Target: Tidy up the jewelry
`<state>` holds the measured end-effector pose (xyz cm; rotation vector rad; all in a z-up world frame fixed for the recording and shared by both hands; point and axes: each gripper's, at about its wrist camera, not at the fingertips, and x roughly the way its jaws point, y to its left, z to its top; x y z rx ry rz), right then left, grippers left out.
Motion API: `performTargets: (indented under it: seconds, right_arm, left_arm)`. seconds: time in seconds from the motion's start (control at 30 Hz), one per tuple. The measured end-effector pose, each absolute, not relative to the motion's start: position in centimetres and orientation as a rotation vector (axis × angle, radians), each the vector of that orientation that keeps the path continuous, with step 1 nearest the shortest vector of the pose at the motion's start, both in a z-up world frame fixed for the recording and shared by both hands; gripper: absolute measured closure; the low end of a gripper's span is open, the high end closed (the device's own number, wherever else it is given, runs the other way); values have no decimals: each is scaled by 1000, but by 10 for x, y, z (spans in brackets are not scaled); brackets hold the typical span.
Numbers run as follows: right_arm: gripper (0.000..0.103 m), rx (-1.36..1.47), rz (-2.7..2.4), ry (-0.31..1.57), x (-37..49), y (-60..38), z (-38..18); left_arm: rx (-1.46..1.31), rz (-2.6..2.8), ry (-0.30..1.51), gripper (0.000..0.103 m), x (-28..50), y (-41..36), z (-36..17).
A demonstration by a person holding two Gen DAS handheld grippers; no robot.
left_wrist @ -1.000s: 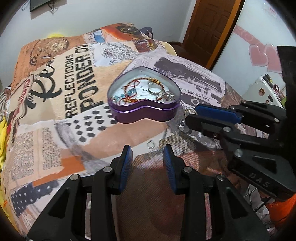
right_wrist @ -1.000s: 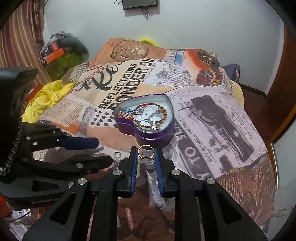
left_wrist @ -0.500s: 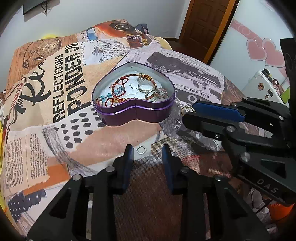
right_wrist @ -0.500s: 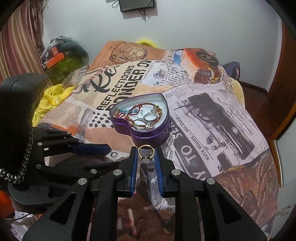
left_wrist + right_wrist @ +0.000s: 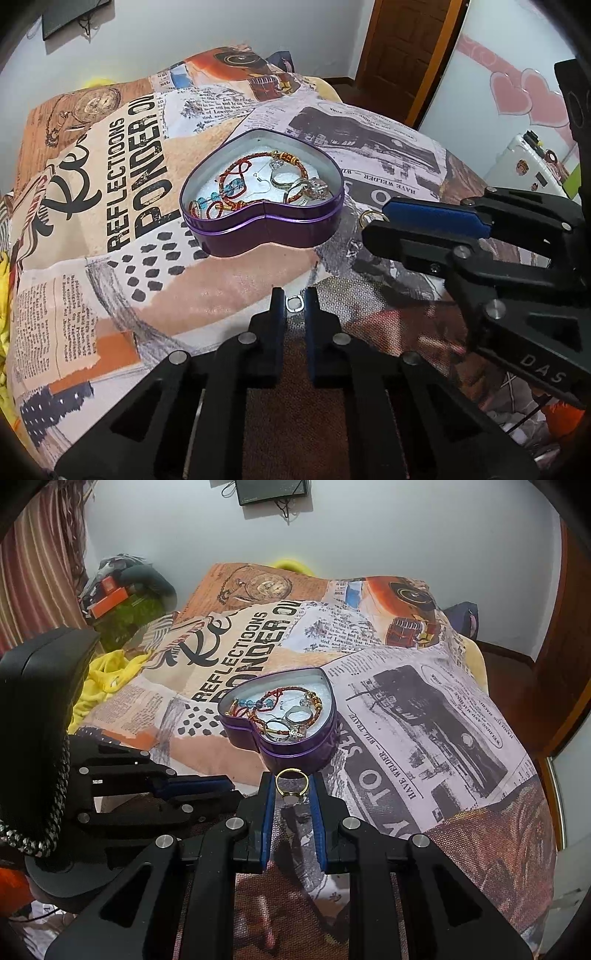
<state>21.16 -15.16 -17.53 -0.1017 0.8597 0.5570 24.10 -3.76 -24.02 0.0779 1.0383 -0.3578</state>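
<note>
Heart-shaped purple tin (image 5: 266,225): landmark, open on the bedspread (image 5: 110,206) to collect pieces (bracelets, rings inside).
Left gripper (image 5: 294,300): near tin's point, clenched on small silver ring (image 5: 294,304).
Right gripper (image 5: 291,786): beside tin, grasping gold ring (image 5: 291,783), presumably for deposit.

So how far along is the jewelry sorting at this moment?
Well under way. Already in the heart-shaped tin: a beaded bracelet and several rings. In hand: the left gripper is shut on a small silver ring, and the right gripper is shut on a gold ring. Left: dropping both into the tin.
</note>
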Motion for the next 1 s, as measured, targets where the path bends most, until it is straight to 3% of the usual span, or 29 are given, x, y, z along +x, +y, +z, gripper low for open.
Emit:
performTargets:
  seconds: [1.0]
  right_arm:
    - [86, -81, 542, 717, 220, -148, -122]
  left_arm:
    - [26, -281, 778, 94, 236, 1, -144]
